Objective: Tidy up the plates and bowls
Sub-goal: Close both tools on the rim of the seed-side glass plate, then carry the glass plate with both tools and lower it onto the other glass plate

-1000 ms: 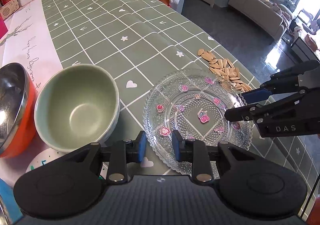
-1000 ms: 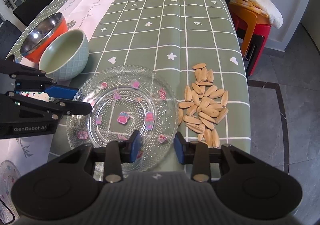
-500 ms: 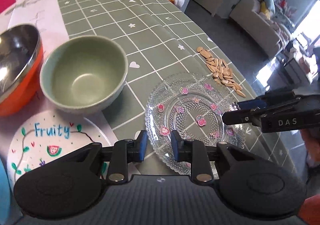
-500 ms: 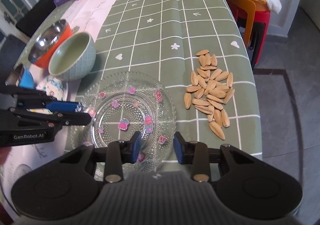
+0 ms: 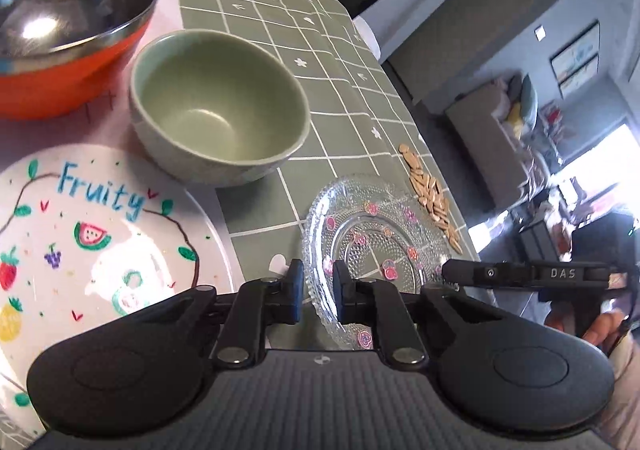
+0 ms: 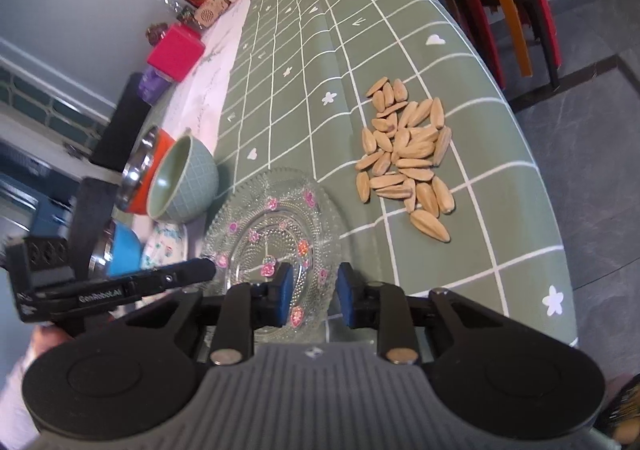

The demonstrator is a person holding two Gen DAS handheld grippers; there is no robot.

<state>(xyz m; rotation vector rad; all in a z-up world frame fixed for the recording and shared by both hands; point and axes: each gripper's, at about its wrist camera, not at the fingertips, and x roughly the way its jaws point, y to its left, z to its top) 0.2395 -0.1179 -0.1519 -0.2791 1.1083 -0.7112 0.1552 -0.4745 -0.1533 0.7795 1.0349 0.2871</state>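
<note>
orange bowl (image 5: 68,61): steel-lined, glossy orange outside, round and deep; far left, touching nothing visible but close beside the green one.
fruit plate (image 5: 100,234): flat white, painted fruit and "Fruity"; smooth glaze, probably slippery; sits at the near left on the pink runner.
green bowl (image 5: 218,109): matte ceramic, thick rim, likely heavy-ish and stiff; just behind the fruit plate.
left gripper (image 5: 316,290): jaws closing, glass rim between the pads; contact not certain.
glass plate (image 5: 376,246): pressed clear glass, beaded texture, pink flower dots, scalloped rim; lies flat on the green tablecloth (image 5: 320,97) near the table's edge. Judged rigid, brittle, slick; take by the rim on opposite sides.
right gripper (image 6: 314,292): jaws closing over the near rim, pads not clearly pressing.
seeds (image 6: 408,157): pale, loose pile right of the glass plate.
</note>
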